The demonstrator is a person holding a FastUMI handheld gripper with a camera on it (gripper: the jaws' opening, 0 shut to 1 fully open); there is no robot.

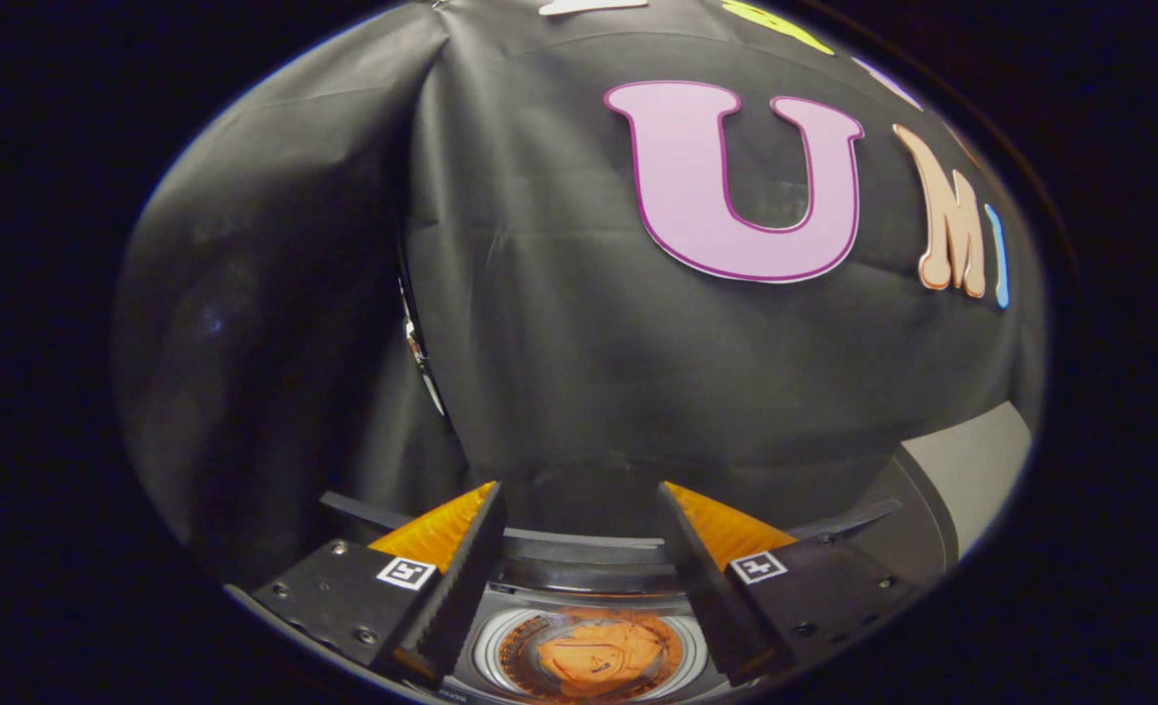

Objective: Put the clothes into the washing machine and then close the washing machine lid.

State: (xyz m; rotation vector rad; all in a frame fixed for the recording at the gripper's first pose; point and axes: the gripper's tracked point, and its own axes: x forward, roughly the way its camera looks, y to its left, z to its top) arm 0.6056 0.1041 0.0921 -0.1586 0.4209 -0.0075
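Gripper (579, 509) fingers spread wide, nothing between them, hovering above the washing machine (579, 558) w/ the booth's black cloth wall beyond. Just below and between the fingers, the open drum (486, 651) shows its pale ribbed rim, and an orange garment (598, 656) lies crumpled at the bottom of it, folds bunched, a small dark mark on the fabric. Judging by that, clothes are already in; the lid (970, 470), prob. the grey panel standing up off to the right, isn't shut yet, so closing it is what's left.

One washing machine (579, 563), one orange garment (593, 658), one open-fingered tool (579, 509)
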